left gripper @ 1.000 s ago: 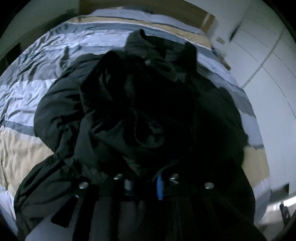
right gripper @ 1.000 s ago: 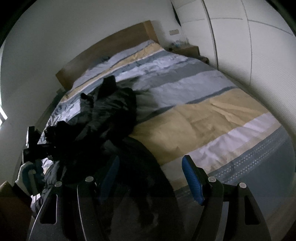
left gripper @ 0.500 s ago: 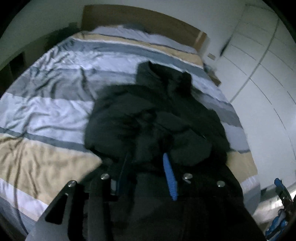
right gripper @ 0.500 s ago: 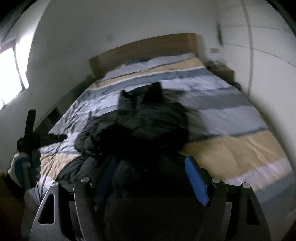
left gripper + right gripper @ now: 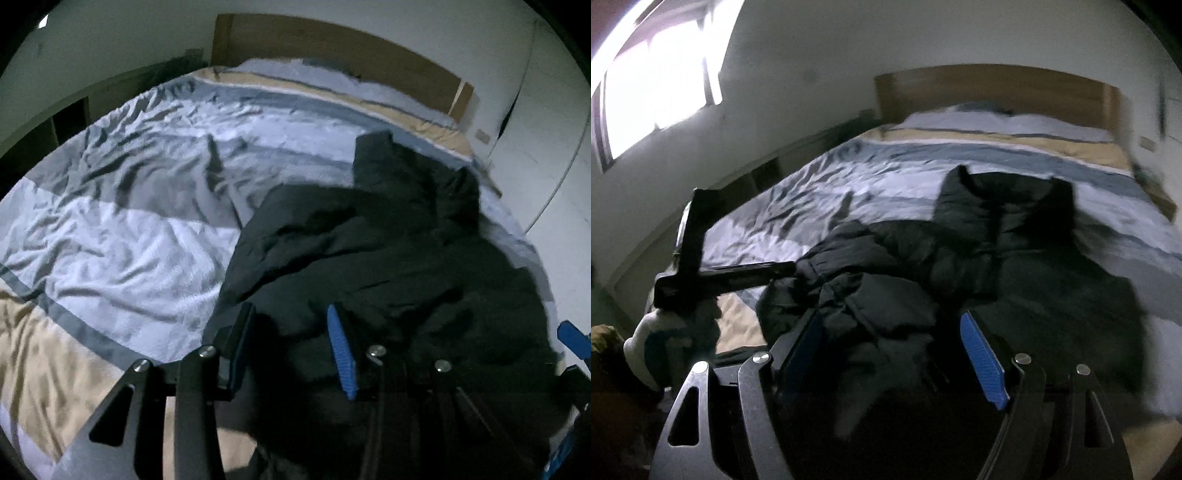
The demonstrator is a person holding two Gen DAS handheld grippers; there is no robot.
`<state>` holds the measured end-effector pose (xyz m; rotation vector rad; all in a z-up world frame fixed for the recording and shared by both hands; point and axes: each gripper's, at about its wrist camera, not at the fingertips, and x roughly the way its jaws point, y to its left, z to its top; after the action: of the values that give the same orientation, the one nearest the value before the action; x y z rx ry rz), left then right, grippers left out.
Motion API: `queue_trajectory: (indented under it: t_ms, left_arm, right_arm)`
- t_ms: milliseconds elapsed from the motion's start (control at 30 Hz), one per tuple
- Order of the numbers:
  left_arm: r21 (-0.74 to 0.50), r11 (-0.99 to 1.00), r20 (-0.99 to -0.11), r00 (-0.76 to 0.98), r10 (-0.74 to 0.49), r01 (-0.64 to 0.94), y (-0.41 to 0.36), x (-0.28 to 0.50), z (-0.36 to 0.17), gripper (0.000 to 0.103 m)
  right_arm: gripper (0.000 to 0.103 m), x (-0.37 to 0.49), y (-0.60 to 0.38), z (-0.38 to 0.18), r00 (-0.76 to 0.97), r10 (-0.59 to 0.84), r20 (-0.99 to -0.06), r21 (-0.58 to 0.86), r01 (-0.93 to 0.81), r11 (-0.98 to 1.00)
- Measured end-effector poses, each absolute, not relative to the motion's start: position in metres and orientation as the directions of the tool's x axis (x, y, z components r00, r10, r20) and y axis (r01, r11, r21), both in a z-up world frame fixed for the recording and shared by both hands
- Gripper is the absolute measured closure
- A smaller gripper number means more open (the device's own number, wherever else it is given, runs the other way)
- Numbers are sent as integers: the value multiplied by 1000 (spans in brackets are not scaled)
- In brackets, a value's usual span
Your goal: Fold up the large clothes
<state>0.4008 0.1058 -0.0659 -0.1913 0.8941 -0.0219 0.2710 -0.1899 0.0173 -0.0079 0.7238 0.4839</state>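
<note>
Jacket [image 5: 388, 258], black and padded, lies bunched on the right half of the bed [image 5: 122, 229], collar end toward the headboard [image 5: 997, 88].

Left gripper [image 5: 291, 343]: jaws part-way apart, nothing pinched between the blue pads; it hangs just above the near left edge of the garment. Right gripper [image 5: 890, 354]: jaws wide, nothing held, poised over the near hem area. In the right wrist view the left tool shows at the left, its tip close to a sleeve [image 5: 827, 258] that sticks out sideways; contact cannot be told.

Judgement: 2 free jaws, so the step in hand is choosing the next grasp points.
- Take the fabric at an edge or seam, not mid-panel; the puffy fill probably slips and bulges.
- Pinch 1 layer only where layers overlap.
- Spread the body flat on the striped cover before any fold; lumps are plainly present.
- Frames are dim and blurred, so hem lines are hard to locate.
</note>
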Motion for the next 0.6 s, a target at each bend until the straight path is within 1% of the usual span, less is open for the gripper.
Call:
queue_trajectory:
  t_ms: [133, 167, 267, 500, 600]
  left_arm:
    - [-136, 989, -791, 607, -77, -52, 97, 405, -88, 64]
    - [-127, 991, -793, 605, -72, -49, 95, 404, -90, 60]
    - [-106, 993, -808, 586, -57, -51, 89, 400, -98, 55]
    - [-96, 995, -840, 539, -66, -26, 87, 395, -106, 51]
    - [-77, 997, -850, 522, -64, -3, 86, 396, -106, 50]
  right_arm:
    - [27, 285, -168, -18, 581, 392, -713, 108, -462, 880]
    - [27, 285, -168, -23, 571, 380, -727, 97, -463, 881]
    - [27, 288, -173, -39, 530, 337, -778, 81, -448, 890]
    - [27, 286, -197, -51, 432, 274, -859, 117, -355, 928]
    - [27, 286, -196, -51, 401, 238, -885, 99, -337, 936]
